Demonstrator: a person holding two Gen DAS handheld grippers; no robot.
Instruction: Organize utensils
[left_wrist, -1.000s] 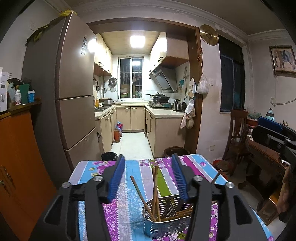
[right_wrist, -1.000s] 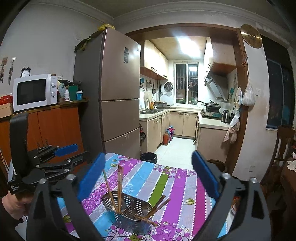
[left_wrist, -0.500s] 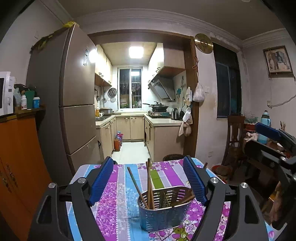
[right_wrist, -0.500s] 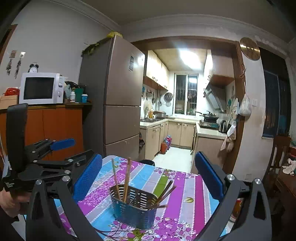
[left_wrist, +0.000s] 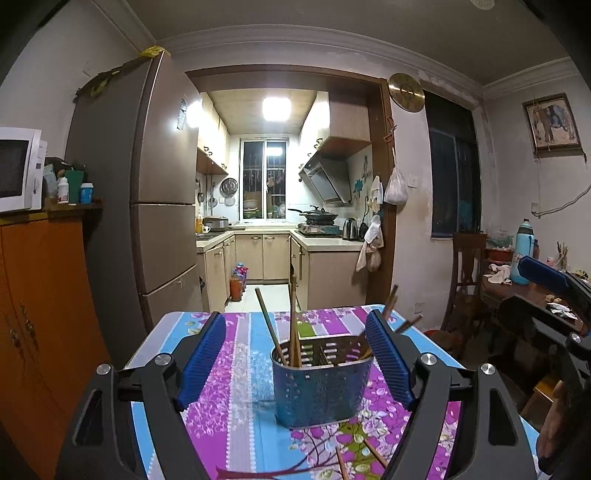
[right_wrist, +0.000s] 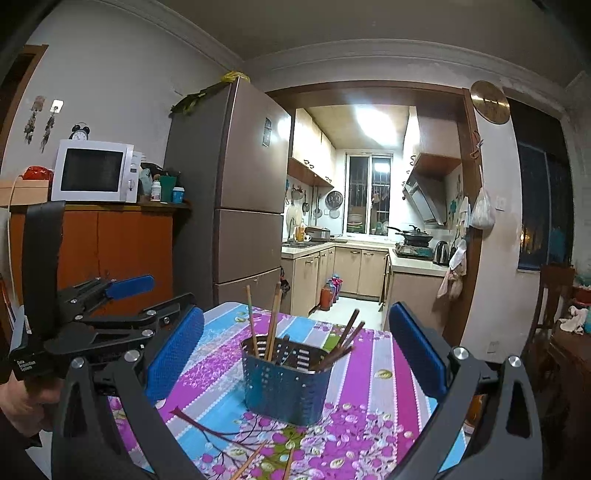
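A perforated metal utensil holder (left_wrist: 320, 380) stands on the floral tablecloth (left_wrist: 236, 413) with several wooden chopsticks (left_wrist: 291, 325) upright in it; it also shows in the right wrist view (right_wrist: 286, 380). My left gripper (left_wrist: 295, 363) is open and empty, its blue pads level with and either side of the holder, short of it. My right gripper (right_wrist: 295, 354) is open and empty, back from the holder. Loose chopsticks (right_wrist: 251, 461) lie on the cloth near the front edge; they also show in the left wrist view (left_wrist: 354, 458).
A refrigerator (left_wrist: 166, 221) stands behind the table's far left. An orange cabinet (left_wrist: 40, 314) with a microwave (right_wrist: 94, 171) is at the left. A chair (left_wrist: 467, 280) and a cluttered side table (left_wrist: 517, 291) are at the right.
Both grippers have drawn back and dropped lower, so the holder now appears side-on. My left gripper's jaws have opened wider. The holder has not moved.
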